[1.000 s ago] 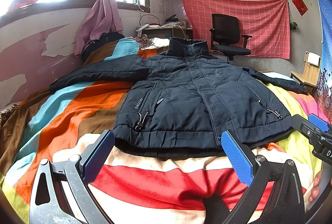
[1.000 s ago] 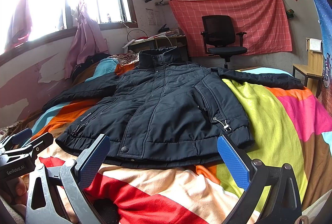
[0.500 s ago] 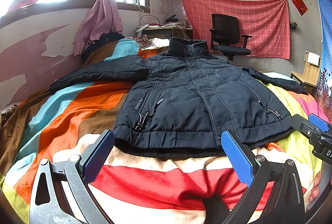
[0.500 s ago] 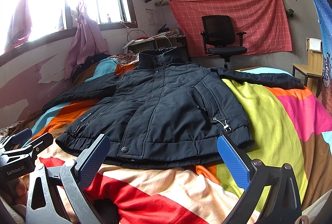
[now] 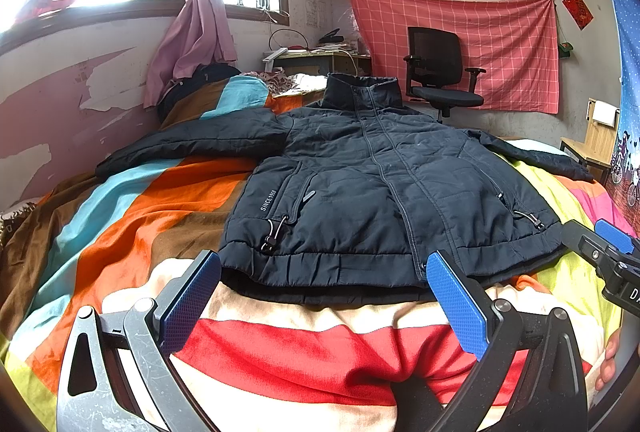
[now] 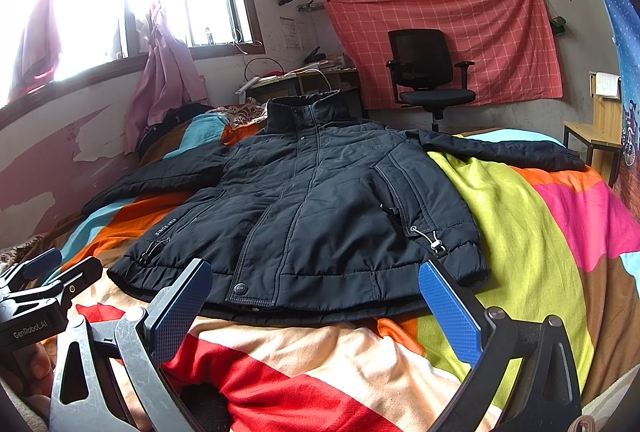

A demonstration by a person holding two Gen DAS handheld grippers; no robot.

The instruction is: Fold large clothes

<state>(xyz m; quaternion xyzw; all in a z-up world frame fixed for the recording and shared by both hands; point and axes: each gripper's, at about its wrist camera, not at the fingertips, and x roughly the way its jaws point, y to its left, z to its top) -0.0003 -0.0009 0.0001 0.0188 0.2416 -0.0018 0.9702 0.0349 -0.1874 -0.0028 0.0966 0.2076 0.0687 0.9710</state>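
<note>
While the black padded jacket (image 5: 372, 192) lies flat on the striped blanket (image 5: 132, 216), both grippers hover spread wide, grasping nothing. The left gripper (image 5: 324, 296) view shows the left sleeve (image 5: 192, 146) whole; the right gripper (image 6: 316, 304) view shows the right sleeve (image 6: 500, 150).

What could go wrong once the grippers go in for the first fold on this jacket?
1. The jacket is thick and padded; a pinch at the hem may catch only the top layer, and the fold may spring back.
2. Both sleeves lie spread wide, so the left gripper and right gripper, both open, may not reach the cuffs.
3. The striped blanket under it is rumpled and may get pinched too.
</note>
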